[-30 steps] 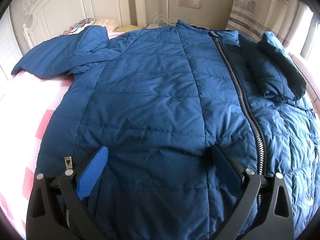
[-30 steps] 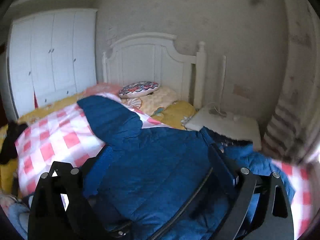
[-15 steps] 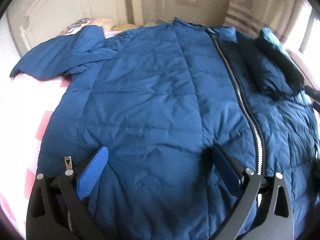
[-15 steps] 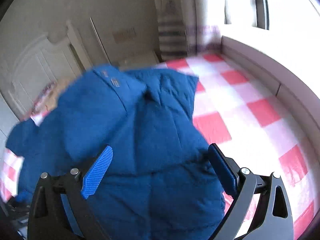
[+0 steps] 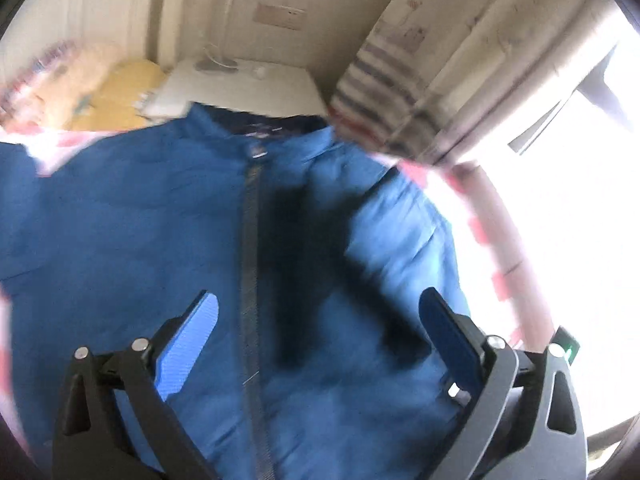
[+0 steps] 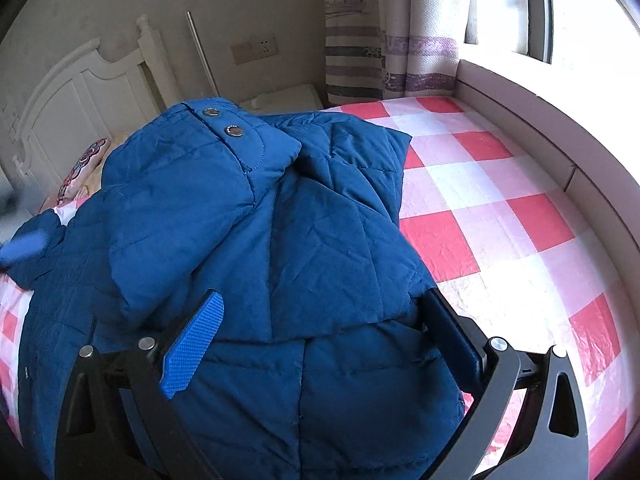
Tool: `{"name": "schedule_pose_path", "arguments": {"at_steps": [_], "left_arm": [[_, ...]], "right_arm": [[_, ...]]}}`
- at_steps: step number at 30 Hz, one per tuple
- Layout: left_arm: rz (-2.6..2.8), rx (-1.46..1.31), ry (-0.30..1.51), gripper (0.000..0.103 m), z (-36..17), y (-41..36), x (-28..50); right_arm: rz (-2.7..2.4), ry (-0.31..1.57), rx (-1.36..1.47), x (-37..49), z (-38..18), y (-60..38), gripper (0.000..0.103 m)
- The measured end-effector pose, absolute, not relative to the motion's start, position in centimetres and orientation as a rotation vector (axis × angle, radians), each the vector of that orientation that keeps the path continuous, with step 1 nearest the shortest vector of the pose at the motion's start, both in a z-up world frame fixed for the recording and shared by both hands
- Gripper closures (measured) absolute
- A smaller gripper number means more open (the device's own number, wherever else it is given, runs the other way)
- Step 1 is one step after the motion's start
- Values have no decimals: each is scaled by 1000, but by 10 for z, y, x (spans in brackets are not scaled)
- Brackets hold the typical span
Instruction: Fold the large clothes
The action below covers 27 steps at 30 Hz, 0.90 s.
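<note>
On the bed, in the blurry left view, the blue jacket fills the middle; the left gripper is wide, holding nothing.

In the right view, the right gripper is wide too. The folded sleeve lies at 11 o'clock. Next, press it flat, slowly.

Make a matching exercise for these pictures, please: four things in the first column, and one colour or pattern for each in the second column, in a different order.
Things:
1. jacket
2. bed sheet
3. headboard
4. curtain

Colours or patterns:
A. plain white
B. red and white squares
C. dark blue, quilted
D. pale with grey and purple stripes

Pairs: 1-C, 2-B, 3-A, 4-D
</note>
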<state>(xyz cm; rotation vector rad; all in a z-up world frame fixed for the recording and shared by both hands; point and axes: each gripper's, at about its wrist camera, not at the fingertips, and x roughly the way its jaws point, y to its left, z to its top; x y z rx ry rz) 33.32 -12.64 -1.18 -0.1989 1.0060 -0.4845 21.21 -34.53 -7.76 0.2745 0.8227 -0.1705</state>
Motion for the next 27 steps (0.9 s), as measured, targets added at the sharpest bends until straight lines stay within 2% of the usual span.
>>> {"name": "schedule_pose_path", "arguments": {"at_steps": [2,4,5,7,9,15,19,22,27], "left_arm": [[-502,-285,1053,19,-22,-139,356],[-529,-371,1096,39,-32,-148,370],[-542,-399,1114,45,-38,-153,376],[-558,-403,1131,74,-44,-161,379],[-540,-356,1071,88,-37,-161,371],[-423,-360,816,91,20,-99,349],[-295,-362,733,90,39,-34,347],[-185,-338,754,90,25,6,348],[-28,-304,938,87,-50,54,365]], "right_arm": [[-170,822,275,211,-77,-345,6],[-170,825,272,211,-77,-344,6],[-171,826,270,212,-77,-344,6],[-172,829,266,211,-77,-343,6],[-172,827,267,211,-77,-343,6],[-171,823,268,211,-76,-343,6],[-168,822,271,211,-76,-343,6],[-166,822,274,211,-76,-344,6],[-166,823,272,211,-76,-343,5]]}}
